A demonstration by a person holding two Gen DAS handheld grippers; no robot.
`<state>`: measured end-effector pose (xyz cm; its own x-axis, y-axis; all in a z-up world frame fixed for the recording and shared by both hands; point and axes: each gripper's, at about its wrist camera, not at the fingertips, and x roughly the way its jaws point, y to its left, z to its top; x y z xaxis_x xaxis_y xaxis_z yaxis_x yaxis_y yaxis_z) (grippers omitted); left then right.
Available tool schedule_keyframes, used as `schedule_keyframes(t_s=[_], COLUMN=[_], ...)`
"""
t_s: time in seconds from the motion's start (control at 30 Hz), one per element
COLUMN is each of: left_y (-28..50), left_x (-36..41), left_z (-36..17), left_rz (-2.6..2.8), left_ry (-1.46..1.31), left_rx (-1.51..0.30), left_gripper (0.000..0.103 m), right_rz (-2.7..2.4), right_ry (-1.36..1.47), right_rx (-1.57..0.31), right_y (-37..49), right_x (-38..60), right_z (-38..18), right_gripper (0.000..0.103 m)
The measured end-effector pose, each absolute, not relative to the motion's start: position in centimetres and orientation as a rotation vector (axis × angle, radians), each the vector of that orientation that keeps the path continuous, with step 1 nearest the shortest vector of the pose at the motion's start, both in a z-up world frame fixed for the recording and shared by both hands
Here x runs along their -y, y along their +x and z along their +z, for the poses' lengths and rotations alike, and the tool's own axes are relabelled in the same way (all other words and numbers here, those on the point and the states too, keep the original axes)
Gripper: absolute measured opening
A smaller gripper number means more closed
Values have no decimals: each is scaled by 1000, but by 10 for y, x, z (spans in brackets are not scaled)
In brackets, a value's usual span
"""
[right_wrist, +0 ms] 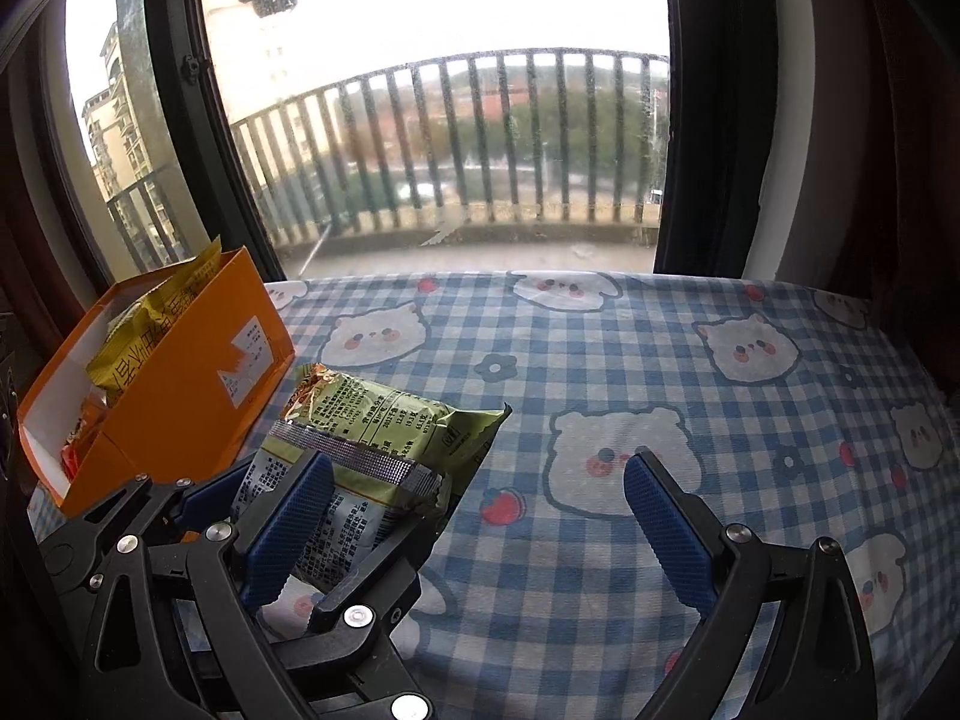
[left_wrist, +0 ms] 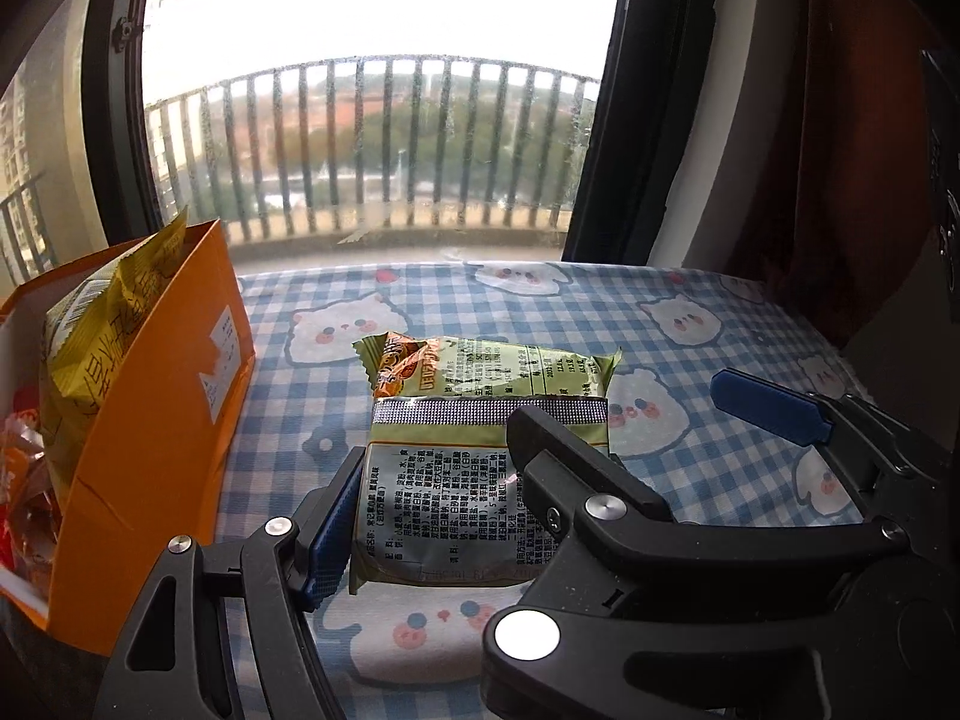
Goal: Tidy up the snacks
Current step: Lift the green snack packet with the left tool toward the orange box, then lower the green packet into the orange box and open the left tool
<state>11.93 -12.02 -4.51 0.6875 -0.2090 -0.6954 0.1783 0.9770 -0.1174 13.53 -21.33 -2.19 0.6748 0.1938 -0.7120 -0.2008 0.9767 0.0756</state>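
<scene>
A green snack packet (left_wrist: 480,420) lies flat on the blue checked tablecloth; it also shows in the right wrist view (right_wrist: 384,438). My left gripper (left_wrist: 432,480) is shut on the near end of the packet, one blue pad on its left edge, the black finger on its right. An open orange box (left_wrist: 162,396) stands at the left with a yellow packet (left_wrist: 102,324) and other snacks inside; the box also shows in the right wrist view (right_wrist: 180,384). My right gripper (right_wrist: 474,516) is open and empty over the cloth, right of the packet.
The table (right_wrist: 660,360) with the bear-print checked cloth stretches to a large window with a balcony railing behind. A dark curtain hangs at the right. In the left wrist view a blue fingertip (left_wrist: 774,408) of the right gripper reaches in from the right.
</scene>
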Motion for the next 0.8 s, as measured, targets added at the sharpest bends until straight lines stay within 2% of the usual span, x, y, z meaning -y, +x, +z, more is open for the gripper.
schedule_keyframes(t_s=[0.8], left_y=[60], left_x=[32], left_z=[4], left_rz=[-149], left_ry=[-72], left_rx=[-584], left_gripper=[75], right_rz=[309], right_ry=[-106], right_rx=[-617], right_y=[81], right_x=[112], right_z=[39], right_gripper=[99])
